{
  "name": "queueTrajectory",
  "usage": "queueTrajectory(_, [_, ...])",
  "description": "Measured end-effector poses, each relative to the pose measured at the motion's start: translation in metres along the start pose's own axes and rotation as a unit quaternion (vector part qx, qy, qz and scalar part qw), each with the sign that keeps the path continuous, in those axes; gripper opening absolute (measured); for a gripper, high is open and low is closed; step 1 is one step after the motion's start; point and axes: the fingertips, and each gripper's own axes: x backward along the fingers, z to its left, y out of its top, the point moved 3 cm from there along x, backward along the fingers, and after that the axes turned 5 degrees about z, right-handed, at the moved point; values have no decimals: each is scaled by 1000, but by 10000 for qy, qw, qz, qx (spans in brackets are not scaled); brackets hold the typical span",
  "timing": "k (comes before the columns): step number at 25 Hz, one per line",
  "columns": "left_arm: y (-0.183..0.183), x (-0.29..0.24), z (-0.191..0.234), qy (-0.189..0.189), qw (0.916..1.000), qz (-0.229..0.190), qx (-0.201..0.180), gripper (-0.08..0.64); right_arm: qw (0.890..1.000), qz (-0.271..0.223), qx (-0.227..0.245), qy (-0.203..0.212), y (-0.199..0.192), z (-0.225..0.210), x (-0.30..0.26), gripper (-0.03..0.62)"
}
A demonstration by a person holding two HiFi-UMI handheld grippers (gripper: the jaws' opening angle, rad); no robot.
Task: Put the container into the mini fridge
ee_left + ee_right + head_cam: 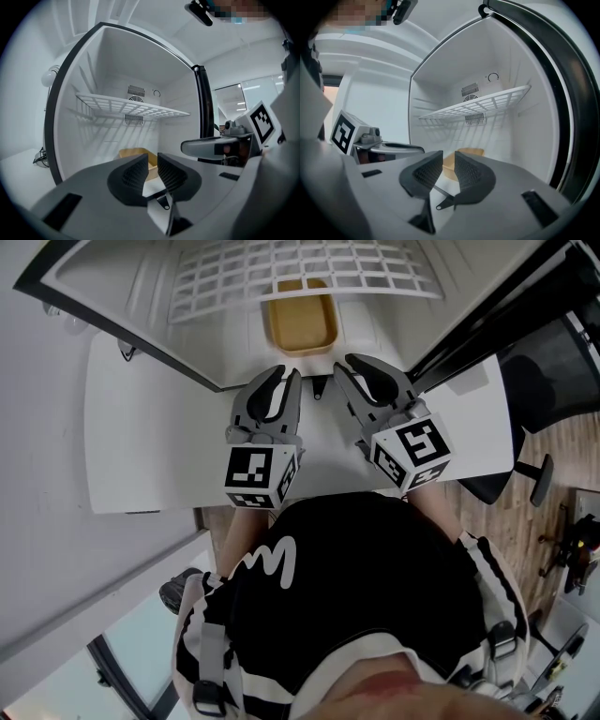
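Already the container (300, 324) is seated inside the mini fridge (141, 292). The left gripper (289, 377) and right gripper (348, 367) are narrowly parted and empty; retraction is judged next.

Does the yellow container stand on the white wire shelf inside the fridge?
No, the container sits on the bottom of the mini fridge, below the wire shelf.

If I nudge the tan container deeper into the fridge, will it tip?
The container is low, wide and open-topped, so it should slide rather than tip. It looks empty and probably light; the smooth fridge floor likely offers little grip.
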Motion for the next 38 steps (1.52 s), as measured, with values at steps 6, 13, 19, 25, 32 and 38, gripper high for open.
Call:
queueTrajectory(6, [6,5,0,-52,9998,-149,123,38,10000,-39,13,-26,2,0,4,55])
queueTrajectory(13, [14,11,-3,-148,9993,-249,223,15,9997,-196,101,-69,8,2,11,37])
queueTrajectory(19, [16,13,-3,-167,9990,-320,268,9,9993,-298,179,-129,11,3,13,15])
queueTrajectory(25, [17,14,-2,-169,9988,-358,305,9,9992,-317,198,-145,14,5,14,11])
queueTrajectory(32, [17,15,-1,-189,9984,-403,357,9,9992,-400,77,-21,16,6,14,11])
queueTrajectory(38, [18,16,-1,-193,9984,-409,347,9,9988,-410,244,-127,18,9,15,9])
